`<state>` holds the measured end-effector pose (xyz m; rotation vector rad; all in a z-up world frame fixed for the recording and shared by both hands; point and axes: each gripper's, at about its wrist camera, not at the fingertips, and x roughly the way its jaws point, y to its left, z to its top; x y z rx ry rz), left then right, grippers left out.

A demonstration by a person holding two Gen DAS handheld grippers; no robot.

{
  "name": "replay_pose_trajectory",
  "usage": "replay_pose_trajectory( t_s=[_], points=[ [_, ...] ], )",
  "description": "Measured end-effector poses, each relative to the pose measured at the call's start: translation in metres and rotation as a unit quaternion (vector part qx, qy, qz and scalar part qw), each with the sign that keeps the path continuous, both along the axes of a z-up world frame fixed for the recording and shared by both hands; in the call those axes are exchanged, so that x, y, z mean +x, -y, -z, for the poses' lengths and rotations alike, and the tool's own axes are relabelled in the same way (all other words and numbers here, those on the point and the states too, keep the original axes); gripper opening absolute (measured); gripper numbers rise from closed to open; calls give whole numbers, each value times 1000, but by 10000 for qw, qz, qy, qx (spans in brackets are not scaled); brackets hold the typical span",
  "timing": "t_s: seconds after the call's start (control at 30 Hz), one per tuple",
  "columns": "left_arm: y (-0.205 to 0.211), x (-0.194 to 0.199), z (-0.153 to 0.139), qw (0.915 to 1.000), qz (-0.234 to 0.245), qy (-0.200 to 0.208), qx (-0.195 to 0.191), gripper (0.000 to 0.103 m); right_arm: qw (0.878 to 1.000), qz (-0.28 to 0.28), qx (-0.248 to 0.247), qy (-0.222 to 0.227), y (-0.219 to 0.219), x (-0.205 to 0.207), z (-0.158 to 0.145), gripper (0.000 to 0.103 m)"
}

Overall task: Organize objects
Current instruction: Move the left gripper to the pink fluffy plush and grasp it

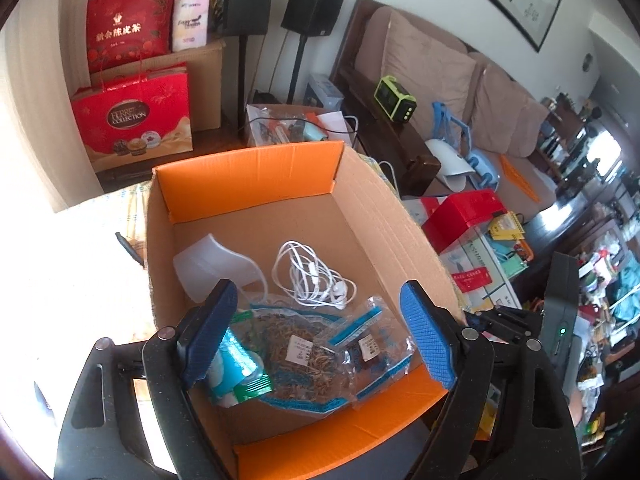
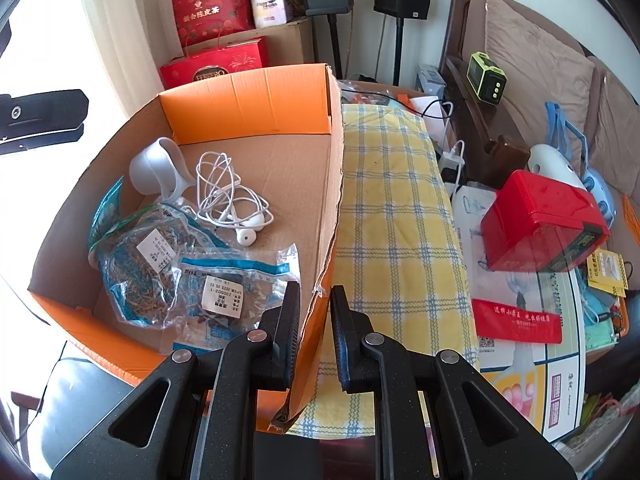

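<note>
An open cardboard box (image 1: 384, 216) with orange flaps holds a white plastic cup (image 1: 212, 260), tangled white earphones (image 1: 312, 276), clear bags of dried herbs (image 1: 296, 352) and a green-and-white packet (image 1: 240, 376). My left gripper (image 1: 320, 320) is open and empty, hanging over the bags at the box's near end. In the right wrist view the same box (image 2: 336, 208) shows the cup (image 2: 154, 168), earphones (image 2: 230, 196) and bags (image 2: 160, 272). My right gripper (image 2: 314, 320) straddles the box's right wall near its front corner, fingers nearly closed on the cardboard.
The box stands on a yellow checked cloth (image 2: 396, 208). A red box (image 2: 540, 224) and papers lie on a glass table to the right. Red gift bags (image 1: 136, 116), speakers on stands (image 1: 248, 0) and a brown sofa (image 1: 440, 64) stand behind.
</note>
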<state>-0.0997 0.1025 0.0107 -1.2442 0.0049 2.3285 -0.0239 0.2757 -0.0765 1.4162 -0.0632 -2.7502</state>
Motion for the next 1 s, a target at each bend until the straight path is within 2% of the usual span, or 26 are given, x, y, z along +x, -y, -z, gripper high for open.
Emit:
replay_pose_trajectory(
  t_s=[0.23, 0.43, 0.63, 0.9, 1.0],
  points=[
    [50, 3, 2, 9982, -483, -217, -281, 82, 10000, 0, -4, -2, 0, 0, 0, 15],
    [110, -6, 20, 9940, -1037, -37, -358, 82, 10000, 5, -5, 2, -1, 0, 0, 15],
    [168, -11, 56, 9855, -1588, 226, -558, 82, 10000, 7, -11, 3, 0, 0, 0, 15],
    [213, -5, 98, 9751, -2043, 567, -644, 82, 10000, 9, -6, 6, -1, 0, 0, 15],
    [228, -5, 108, 9696, -2277, 724, -518, 82, 10000, 15, -8, 7, -1, 1, 0, 15]
  ],
)
